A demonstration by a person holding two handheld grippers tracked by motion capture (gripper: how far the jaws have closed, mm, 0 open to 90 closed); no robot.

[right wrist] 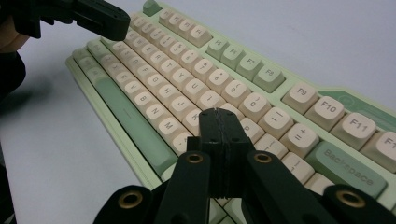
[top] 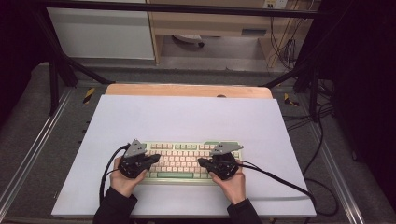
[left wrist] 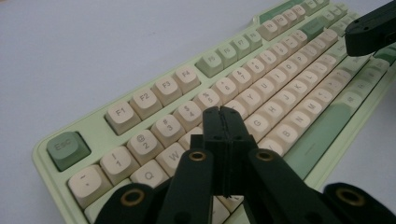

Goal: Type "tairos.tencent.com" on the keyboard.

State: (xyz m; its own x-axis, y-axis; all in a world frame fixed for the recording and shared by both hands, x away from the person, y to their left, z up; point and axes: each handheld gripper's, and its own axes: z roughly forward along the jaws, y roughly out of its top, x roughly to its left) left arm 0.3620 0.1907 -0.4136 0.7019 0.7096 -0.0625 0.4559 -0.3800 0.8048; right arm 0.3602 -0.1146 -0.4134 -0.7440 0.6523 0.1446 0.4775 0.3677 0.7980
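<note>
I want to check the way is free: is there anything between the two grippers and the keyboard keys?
Nothing visible. The left gripper and right gripper, both shut, hang directly above the keyboard, with bare keys below their tips.

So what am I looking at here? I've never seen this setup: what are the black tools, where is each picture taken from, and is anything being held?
A person sits at a table and holds a black two-jaw tool in each hand. The high view looks down from above: the left gripper and the right gripper both hover over a keyboard with cream and green keys, which lies on a white sheet. The other two pictures come from small cameras riding on the tools, each looking along its own jaws. In the left gripper view the jaws are pressed together over the keys near the number row; in the right gripper view the right gripper's jaws are also together, above the keys left of Backspace. Nothing is held by either. Each view also shows the other tool's tip farther off.
</note>
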